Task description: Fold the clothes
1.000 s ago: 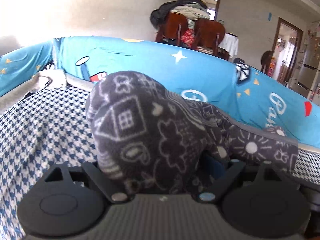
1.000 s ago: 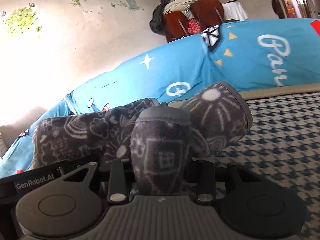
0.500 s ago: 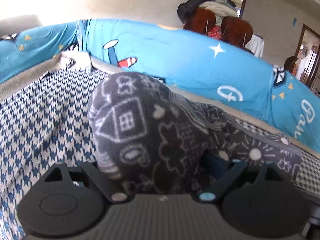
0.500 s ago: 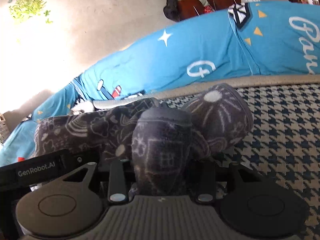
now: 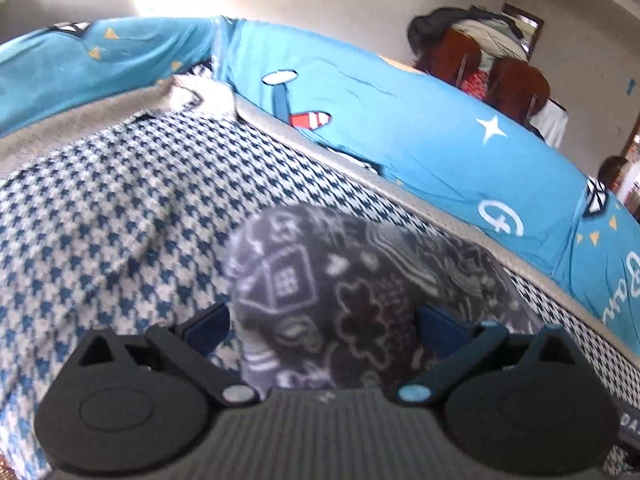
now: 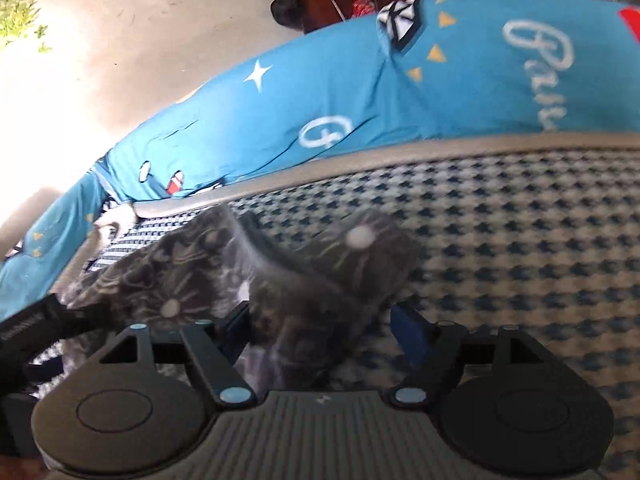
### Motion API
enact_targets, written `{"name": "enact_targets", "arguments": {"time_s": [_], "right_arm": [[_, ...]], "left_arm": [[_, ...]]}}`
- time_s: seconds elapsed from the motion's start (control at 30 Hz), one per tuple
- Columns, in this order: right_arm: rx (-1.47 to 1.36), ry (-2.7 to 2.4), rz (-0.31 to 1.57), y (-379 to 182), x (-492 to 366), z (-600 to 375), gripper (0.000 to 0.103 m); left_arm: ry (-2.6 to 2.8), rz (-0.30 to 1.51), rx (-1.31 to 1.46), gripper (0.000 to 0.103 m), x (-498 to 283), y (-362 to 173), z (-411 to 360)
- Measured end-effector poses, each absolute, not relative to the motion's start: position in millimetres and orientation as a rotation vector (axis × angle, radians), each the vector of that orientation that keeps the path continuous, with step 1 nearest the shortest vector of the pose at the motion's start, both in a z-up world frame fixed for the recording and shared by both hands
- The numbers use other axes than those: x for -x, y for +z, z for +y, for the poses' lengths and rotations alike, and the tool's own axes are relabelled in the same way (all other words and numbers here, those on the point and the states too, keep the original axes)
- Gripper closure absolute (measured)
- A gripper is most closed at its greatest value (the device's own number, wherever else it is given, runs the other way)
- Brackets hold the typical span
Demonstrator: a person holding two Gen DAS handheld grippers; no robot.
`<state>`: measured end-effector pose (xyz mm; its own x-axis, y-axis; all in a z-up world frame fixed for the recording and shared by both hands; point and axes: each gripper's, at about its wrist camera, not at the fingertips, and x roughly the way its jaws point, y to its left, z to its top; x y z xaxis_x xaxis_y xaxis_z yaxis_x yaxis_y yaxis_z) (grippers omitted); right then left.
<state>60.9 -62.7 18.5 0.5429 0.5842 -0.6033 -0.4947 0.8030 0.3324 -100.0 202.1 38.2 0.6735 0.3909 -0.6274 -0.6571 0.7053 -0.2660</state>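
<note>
A bed covered in blue-and-white houndstooth fabric is seen, with a grey patterned garment bunched on it.

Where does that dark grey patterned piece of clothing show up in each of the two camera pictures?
Left wrist view: the grey patterned garment bulges up at lower centre, between the opening jaws of the left gripper.
Right wrist view: the same garment, blurred, lies at lower centre-left, between the opening jaws of the right gripper.
Shared landmark: the white star on the blue cover.
</note>
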Motion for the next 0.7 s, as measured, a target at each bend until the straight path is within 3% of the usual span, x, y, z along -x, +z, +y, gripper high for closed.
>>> {"name": "enact_targets", "arguments": {"time_s": [0.13,0.3,0.7], "right_arm": [[-0.103,0.620,0.653,33,-49,-72,0.029],[-0.071,0.649,0.485,51,-27,-71,0.038],[0.042,0.742,0.604,10,-35,-35,0.040]], "left_arm": [[0.665,0.511,0.416,0.000,104,53,190],[0.732,0.462,0.312,0.000,100,66,181],[0.816,0.570,0.436,0.000,89,25,212]]}}
